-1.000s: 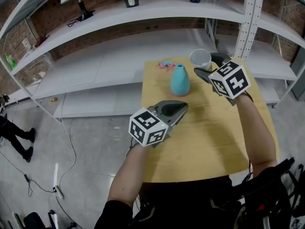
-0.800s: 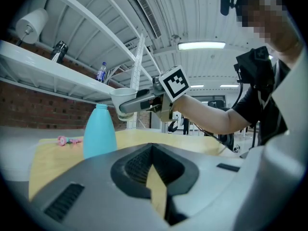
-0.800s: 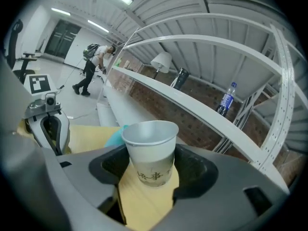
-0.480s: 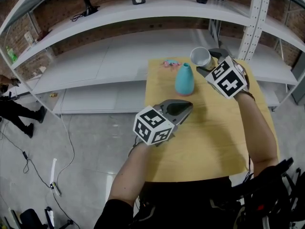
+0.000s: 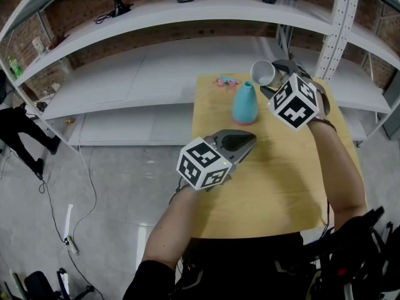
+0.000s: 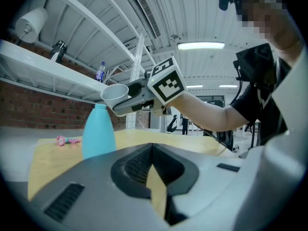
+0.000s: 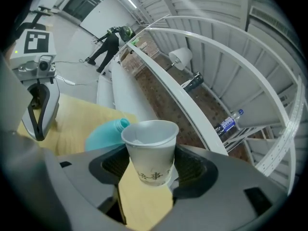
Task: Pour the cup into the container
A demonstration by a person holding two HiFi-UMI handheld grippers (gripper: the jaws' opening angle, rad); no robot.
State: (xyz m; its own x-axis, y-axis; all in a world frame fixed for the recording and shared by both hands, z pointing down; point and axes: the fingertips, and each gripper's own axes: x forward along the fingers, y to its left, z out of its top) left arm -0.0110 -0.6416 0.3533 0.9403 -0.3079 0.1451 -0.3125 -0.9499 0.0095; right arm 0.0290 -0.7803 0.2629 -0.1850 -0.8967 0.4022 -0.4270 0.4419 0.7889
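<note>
**Holding the cup over the container**

Looking along the right gripper (image 7: 147, 184), I see its two jaws clamped on the lower half of the white paper cup (image 7: 150, 150), one on each side, with the cup's mouth pointing away from the gripper. The cup (image 5: 262, 74) is lifted clear of the wooden surface (image 5: 281, 186). The teal container (image 5: 244, 103) stands upright on that surface just below and ahead of the right gripper's tips, to their left; its open neck (image 7: 121, 123) shows just past the cup's rim. From the left gripper view, the cup (image 6: 114, 93) hangs just above the container's top (image 6: 98, 131) and a little to one side, not touching it. I cannot tell what is inside the cup.

My left gripper (image 5: 245, 140) sits low over the surface, nearer to me than the container and apart from it. Its jaws (image 6: 155, 174) are together at the tips with nothing between them. A small pink object (image 5: 225, 81) lies on the surface beyond the container, left of the right gripper.
</note>
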